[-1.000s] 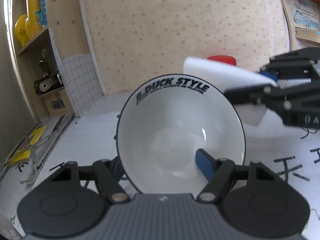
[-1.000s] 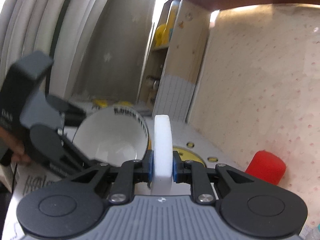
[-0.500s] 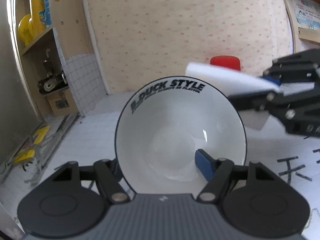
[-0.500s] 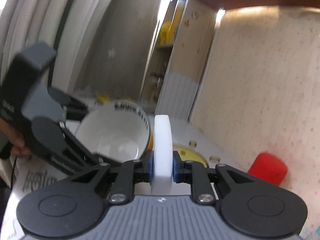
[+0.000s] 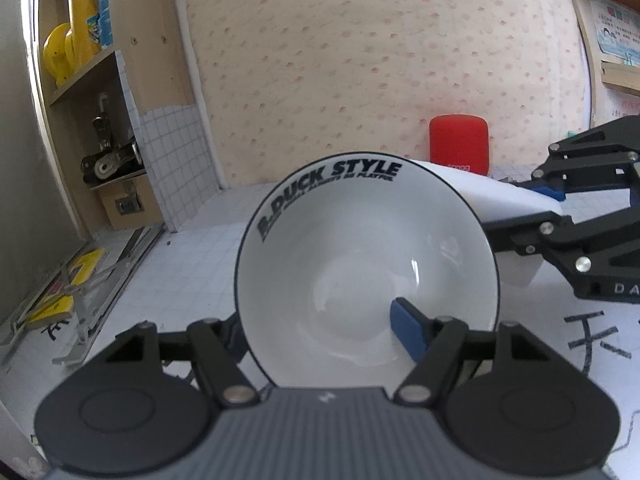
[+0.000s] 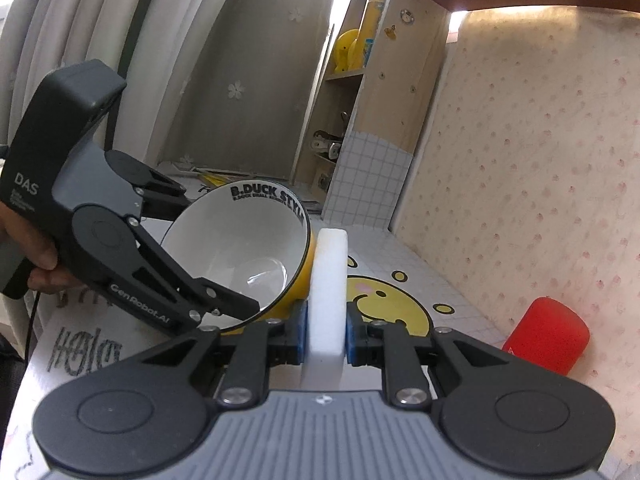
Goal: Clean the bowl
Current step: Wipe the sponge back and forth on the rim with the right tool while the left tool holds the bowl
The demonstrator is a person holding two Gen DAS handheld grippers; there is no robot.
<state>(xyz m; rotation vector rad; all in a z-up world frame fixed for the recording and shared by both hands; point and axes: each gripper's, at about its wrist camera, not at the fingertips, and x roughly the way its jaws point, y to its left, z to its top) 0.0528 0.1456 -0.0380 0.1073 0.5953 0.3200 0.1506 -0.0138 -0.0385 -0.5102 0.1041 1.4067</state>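
My left gripper (image 5: 320,332) is shut on the rim of a bowl (image 5: 360,256), white inside with "B.DUCK STYLE" lettering and yellow outside, held tilted above the table. It also shows in the right wrist view (image 6: 240,240). One blue pad (image 5: 408,330) lies inside the bowl; the other finger is hidden behind it. My right gripper (image 6: 325,334) is shut on a white sponge (image 6: 326,280), held upright against or just beside the bowl's outer right side. In the left wrist view the sponge (image 5: 496,204) sits behind the bowl's right rim.
A red cylinder (image 5: 459,145) stands by the wallpapered back wall, also in the right wrist view (image 6: 548,334). A wooden shelf (image 5: 92,80) with yellow items is at the left. A yellow smiley mat (image 6: 384,304) lies on the white tiled table (image 5: 192,256).
The bowl and the sponge have come closer together; the sponge now sits behind the bowl's right rim. Both grips are unchanged.
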